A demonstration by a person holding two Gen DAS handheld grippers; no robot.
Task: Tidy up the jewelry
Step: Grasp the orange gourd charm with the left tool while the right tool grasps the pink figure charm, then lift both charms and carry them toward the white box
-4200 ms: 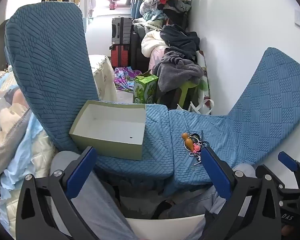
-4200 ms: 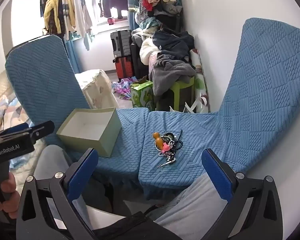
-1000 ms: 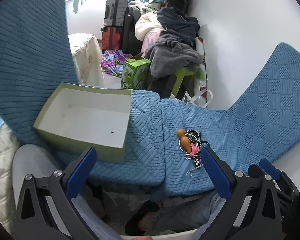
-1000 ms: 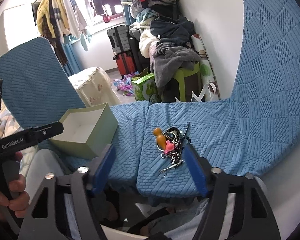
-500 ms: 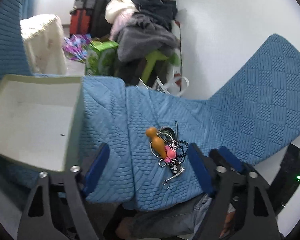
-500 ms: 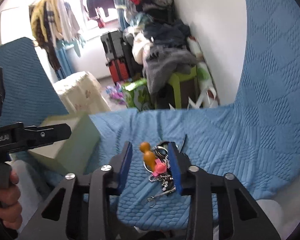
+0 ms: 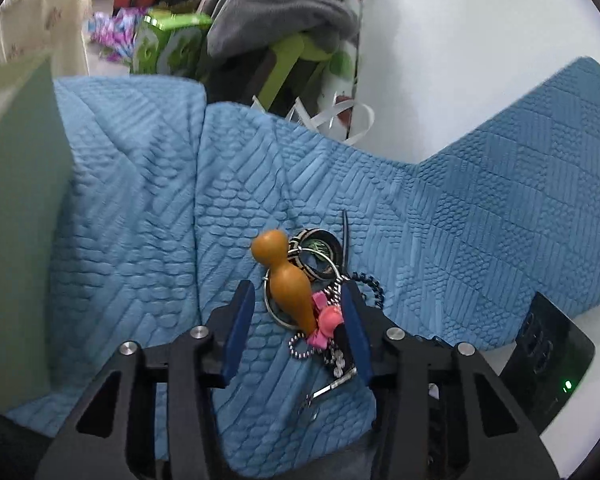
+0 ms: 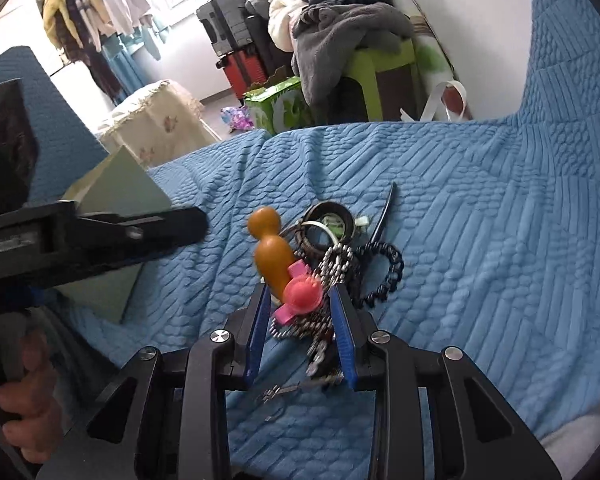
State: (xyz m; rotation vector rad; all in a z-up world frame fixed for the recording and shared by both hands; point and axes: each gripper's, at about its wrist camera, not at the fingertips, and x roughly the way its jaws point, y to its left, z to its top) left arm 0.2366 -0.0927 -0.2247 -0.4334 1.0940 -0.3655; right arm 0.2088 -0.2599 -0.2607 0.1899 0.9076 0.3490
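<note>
Two grippers: both crowd one small heap of jewelry on a blue quilted cushion, one from each side.
Green box: fills the far left of the left wrist view, well apart from the heap; it looks like the place the jewelry is meant to go.
Left gripper: low centre of its own view, blue-padded fingers apart, with the heap's near end lying between them. Nothing is pinched yet.
Orange wooden charm: just above the left gripper's tips. Its long axis runs from upper left to lower right, round head farthest from the gripper, fat end toward the pink charm.
Pink charm: touching the inner face of the left gripper's right-hand finger.
Bead chains and rings: tangled around both charms, spreading to the right of centre.
Right gripper: lower middle of the right wrist view, fingers nearly together on either side of the pink charm and the bead chain below it. I cannot tell whether they are gripping it.
Nearer tool: the right gripper, by my reading; the charm sits right at its tips.
Next move, as a judgement: a pull would likely drag the whole tangle, since the pieces look interlinked.
</note>
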